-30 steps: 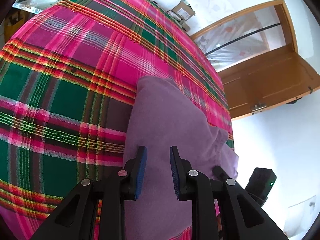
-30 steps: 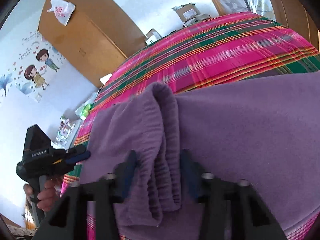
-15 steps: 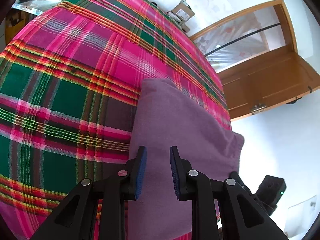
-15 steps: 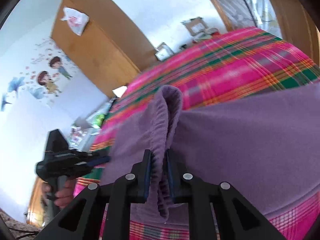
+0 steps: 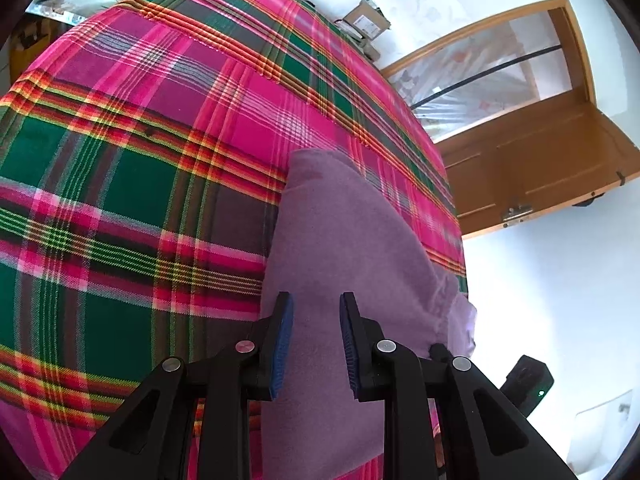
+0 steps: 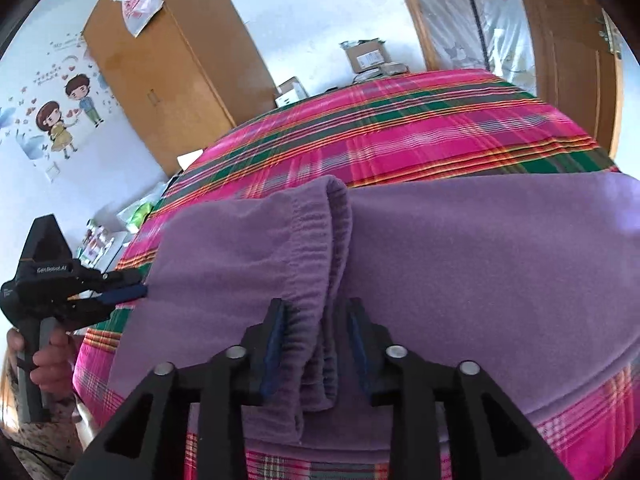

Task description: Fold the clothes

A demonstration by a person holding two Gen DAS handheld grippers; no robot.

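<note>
Plaid bedspread [image 5: 132, 168] | wooden wardrobe [image 6: 168, 80] | left jaws spread | right jaws just opening, straddling purple garment [image 6: 460, 248]

A soft, matt purple fleece garment [image 6: 460, 264], ribbed at its gathered band, is laid on a bed [image 5: 120, 168] covered in woven plaid cloth. Matt black plastic is seen on the right gripper [image 6: 316, 340], with blue ridged pads and shiny metal pins. A wardrobe [image 6: 168, 80] of smooth, lightly glossy wood is visible.
</note>
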